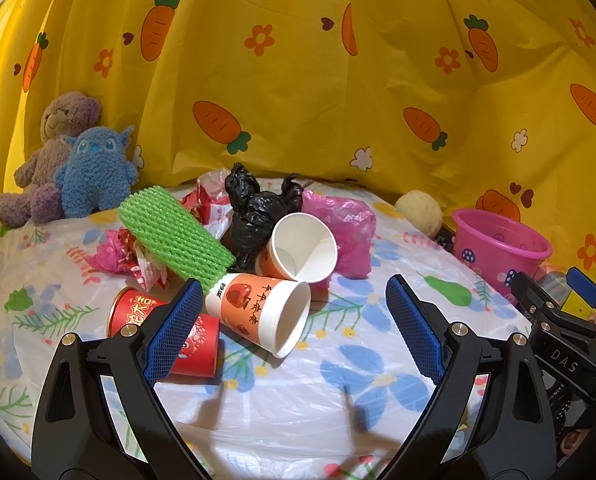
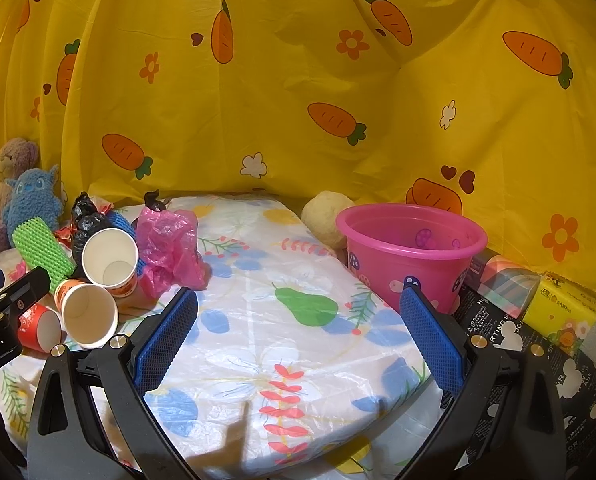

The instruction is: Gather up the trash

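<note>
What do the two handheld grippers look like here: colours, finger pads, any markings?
Both grippers, left gripper and right gripper, have black plastic frames with silver screws. Their fingers carry blue mesh-textured pads. The right one's body shows white "DAS" lettering in the left wrist view. No cables or sleeves visible.

lying on floral plastic-covered table (image 2: 298, 360) | paper cups (image 1: 273, 312) | crumpled bags (image 1: 257, 208) | green foam net (image 1: 173, 236) | standing: pink bucket (image 2: 410, 256)

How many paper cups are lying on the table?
3, all tipped over. One orange cup leans against the black bag, another orange cup lies just in front, and a red cup lies partly behind the left claw. More may be hidden.
</note>
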A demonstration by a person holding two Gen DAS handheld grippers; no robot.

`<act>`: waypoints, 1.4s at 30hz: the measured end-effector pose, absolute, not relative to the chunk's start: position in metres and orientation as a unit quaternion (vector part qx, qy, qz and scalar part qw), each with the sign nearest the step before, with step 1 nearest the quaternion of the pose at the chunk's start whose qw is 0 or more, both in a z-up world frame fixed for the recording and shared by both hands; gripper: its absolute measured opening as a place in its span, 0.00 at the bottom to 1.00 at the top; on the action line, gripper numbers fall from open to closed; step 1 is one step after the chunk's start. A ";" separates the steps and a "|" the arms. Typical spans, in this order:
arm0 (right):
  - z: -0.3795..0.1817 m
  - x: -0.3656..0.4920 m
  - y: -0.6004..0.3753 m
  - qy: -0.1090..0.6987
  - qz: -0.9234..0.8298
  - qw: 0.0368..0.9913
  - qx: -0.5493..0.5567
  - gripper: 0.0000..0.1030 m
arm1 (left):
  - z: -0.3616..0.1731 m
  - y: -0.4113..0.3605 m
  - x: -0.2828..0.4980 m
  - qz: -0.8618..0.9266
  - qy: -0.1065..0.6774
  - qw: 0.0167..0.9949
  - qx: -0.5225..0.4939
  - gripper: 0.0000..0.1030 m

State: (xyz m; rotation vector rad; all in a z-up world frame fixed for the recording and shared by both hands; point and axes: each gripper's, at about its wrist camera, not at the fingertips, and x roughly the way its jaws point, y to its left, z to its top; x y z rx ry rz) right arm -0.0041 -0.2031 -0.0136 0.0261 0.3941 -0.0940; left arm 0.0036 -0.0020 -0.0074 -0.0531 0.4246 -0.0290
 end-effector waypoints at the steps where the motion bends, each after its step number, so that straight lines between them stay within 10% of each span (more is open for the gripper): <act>1: -0.014 -0.004 -0.203 0.196 -0.047 0.979 0.013 0.95 | -0.008 -0.002 0.004 -0.015 0.211 0.977 -0.026 0.88; 42: -0.014 -0.004 -0.206 0.194 -0.048 0.980 0.016 0.95 | -0.006 -0.009 0.005 -0.020 0.212 0.977 -0.028 0.88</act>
